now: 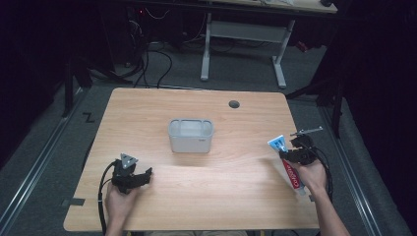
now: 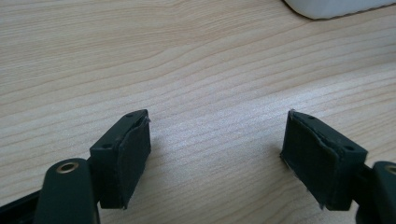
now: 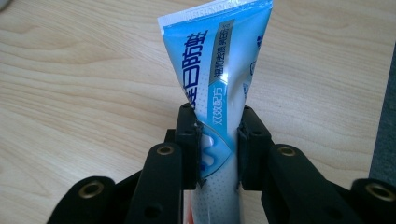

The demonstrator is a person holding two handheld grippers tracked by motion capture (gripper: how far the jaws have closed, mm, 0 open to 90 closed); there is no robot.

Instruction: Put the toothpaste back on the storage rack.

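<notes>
A toothpaste tube (image 3: 219,74), blue and white with a red lower part (image 1: 291,174), sits between the pads of my right gripper (image 3: 217,144), which is shut on its middle. The tube's flat crimped end points away from me, over the wooden table (image 1: 196,196) near its right edge (image 1: 285,157). My left gripper (image 2: 217,154) stands open low over the bare wood at the front left (image 1: 132,178), with nothing between its pads. A white rectangular bin (image 1: 191,135) stands at the middle of the table, apart from both grippers.
A dark round cable hole (image 1: 234,104) lies at the table's back right. The bin's white corner (image 2: 336,7) shows at the top of the left gripper view. Beyond the table stand a white desk frame (image 1: 246,44) and cables on the grey floor.
</notes>
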